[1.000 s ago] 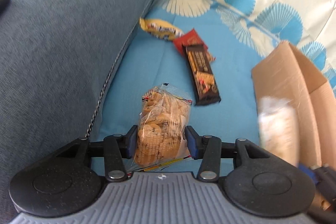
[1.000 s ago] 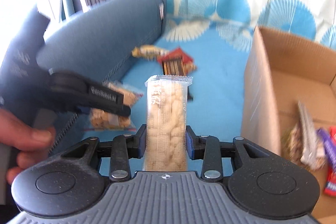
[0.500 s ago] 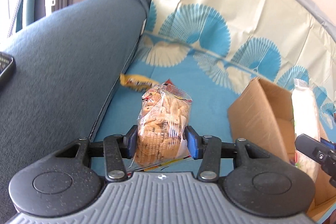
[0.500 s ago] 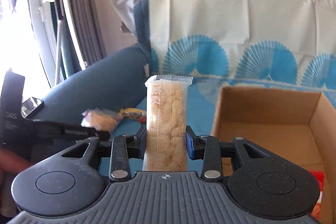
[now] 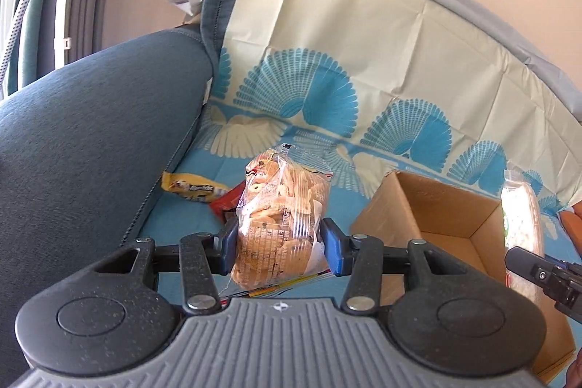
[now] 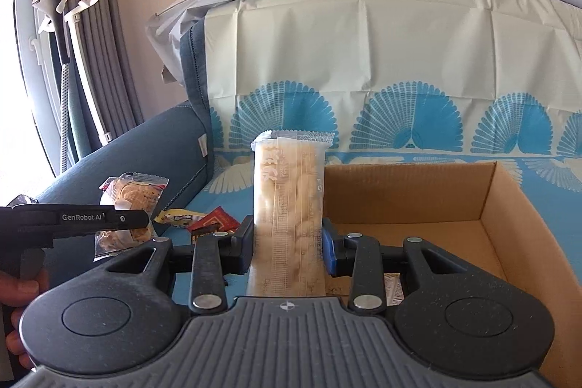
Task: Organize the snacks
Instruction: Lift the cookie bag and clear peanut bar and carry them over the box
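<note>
Two snack packs are in hand at once. In the left wrist view the left gripper [image 5: 279,244] is clamped on a clear bag of cookies [image 5: 282,217] at centre frame, its blue pads pressing the lower half of the bag while the top stands free above them. In the right wrist view the right gripper [image 6: 287,246] is closed on a tall clear sleeve of pale crackers [image 6: 289,217], also at centre, held upright by its lower part.

Both packs look light, with thin, crinkly and probably slippery film. Their contents are likely brittle, so a hard squeeze could crush them; the present hold across the filled body, not on the flimsy sealed ends, seems the safer place.

An open cardboard box [image 6: 509,206] fills the right half of the right wrist view, just behind and beside the sleeve. Most of its floor looks bare; at the lower edge, behind the gripper, a bit of wrapper shows, too hidden to name.

At centre left of the same view, a yellow packet [image 6: 174,217] and a red packet [image 6: 214,222] lie on the blue patterned cover [image 6: 400,119], outside the box.
</note>
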The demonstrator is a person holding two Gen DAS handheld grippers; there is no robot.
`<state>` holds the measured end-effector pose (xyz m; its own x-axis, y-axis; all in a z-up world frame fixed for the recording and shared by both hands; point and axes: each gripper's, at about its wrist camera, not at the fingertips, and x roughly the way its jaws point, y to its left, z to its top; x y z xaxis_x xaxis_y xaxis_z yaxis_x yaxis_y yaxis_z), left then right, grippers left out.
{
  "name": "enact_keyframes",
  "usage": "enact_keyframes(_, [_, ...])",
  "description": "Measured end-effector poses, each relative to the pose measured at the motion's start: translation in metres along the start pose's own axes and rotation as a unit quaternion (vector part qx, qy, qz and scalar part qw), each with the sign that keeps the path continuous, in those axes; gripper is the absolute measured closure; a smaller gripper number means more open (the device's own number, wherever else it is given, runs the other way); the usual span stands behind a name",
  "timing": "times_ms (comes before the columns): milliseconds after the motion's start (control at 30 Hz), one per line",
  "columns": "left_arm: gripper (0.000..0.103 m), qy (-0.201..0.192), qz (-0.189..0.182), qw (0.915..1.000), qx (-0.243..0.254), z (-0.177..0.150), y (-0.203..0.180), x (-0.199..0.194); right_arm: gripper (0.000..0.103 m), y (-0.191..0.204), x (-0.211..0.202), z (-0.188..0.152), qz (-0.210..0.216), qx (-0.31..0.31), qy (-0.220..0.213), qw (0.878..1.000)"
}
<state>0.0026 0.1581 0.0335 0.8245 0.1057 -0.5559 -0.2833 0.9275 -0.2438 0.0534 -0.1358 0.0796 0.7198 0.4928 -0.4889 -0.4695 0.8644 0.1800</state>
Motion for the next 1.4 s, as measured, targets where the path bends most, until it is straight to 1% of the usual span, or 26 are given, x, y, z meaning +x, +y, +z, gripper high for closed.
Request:
enact_keyframes(200, [0.051,-0.015,-0.025,0.9993,0.024,-0.004,-0.03,0.005,0.065,-0.025,-0.01,-0.001,-0.026,0.004,-0.007,1.0])
enact_keyframes(400, [0.051,-0.031,-0.054,0.9967,0.052,-0.011,-0.056,0.004,0.065,-0.054,-0.021,-0.005,-0.058,0.013,-0.007,0.998])
enact_keyframes(500, [0.051,-0.029,-0.064,0.9959,0.057,-0.014,-0.065,0.007,0.065,-0.068,-0.025,-0.007,-0.077,0.019,-0.006,0.997])
enact_keyframes(700, [0.051,-0.025,-0.073,0.9952,0.06,-0.016,-0.072,0.014,0.065,-0.089,-0.028,-0.008,-0.102,0.034,-0.003,0.994])
enact_keyframes(867, [0.051,-0.027,-0.083,0.9942,0.064,-0.018,-0.08,0.015,0.065,-0.096,-0.028,-0.008,-0.112,0.042,-0.005,0.993])
enact_keyframes(1267, [0.051,-0.04,-0.107,0.9875,0.109,-0.028,-0.104,0.008,0.065,-0.101,-0.023,-0.006,-0.12,0.055,-0.008,0.991])
enact_keyframes(1400, [0.051,-0.041,-0.113,0.9861,0.114,-0.031,-0.108,0.008,0.065,-0.1,-0.023,-0.007,-0.12,0.055,-0.007,0.991])
